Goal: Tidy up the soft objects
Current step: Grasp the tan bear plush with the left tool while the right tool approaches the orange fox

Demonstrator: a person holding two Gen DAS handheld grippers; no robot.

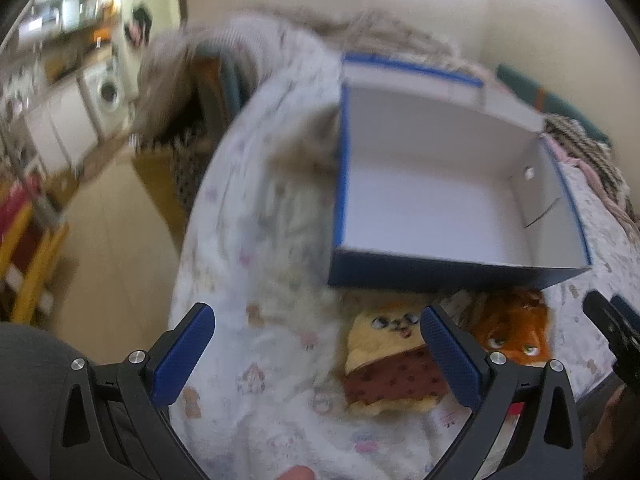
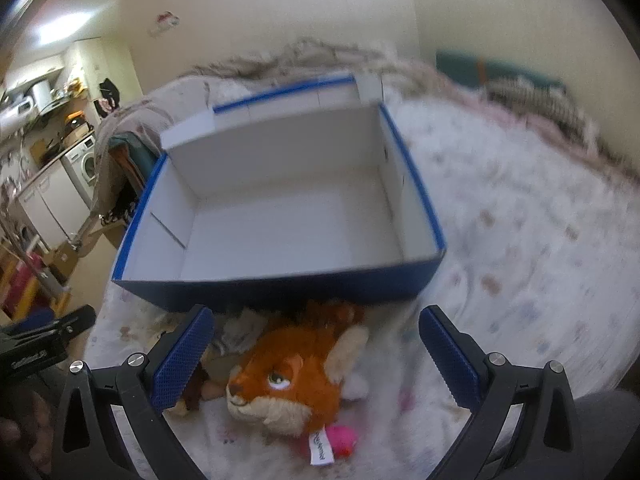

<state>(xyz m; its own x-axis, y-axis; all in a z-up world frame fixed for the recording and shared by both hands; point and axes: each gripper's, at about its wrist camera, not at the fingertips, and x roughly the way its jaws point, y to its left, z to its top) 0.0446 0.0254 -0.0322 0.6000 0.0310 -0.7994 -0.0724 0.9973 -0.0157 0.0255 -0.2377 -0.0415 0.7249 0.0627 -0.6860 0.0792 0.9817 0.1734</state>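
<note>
An open blue cardboard box (image 1: 440, 196) with a white, empty inside sits on a bed with a white patterned blanket (image 1: 256, 240); it also shows in the right wrist view (image 2: 280, 216). Just in front of it lie an orange fox plush (image 2: 292, 376) (image 1: 516, 332) and a yellow dog plush in brown spotted cloth (image 1: 388, 360). A small pink toy (image 2: 344, 438) lies by the fox. My left gripper (image 1: 316, 352) is open, above the blanket left of the dog plush. My right gripper (image 2: 316, 356) is open, with the fox between its fingers below.
A knitted throw (image 1: 588, 152) and a fuzzy grey blanket (image 2: 320, 56) lie at the bed's far edge by the wall. Left of the bed are bare wood floor (image 1: 112, 240), a washing machine (image 1: 108, 90), white cabinets and a yellow frame (image 1: 36, 256).
</note>
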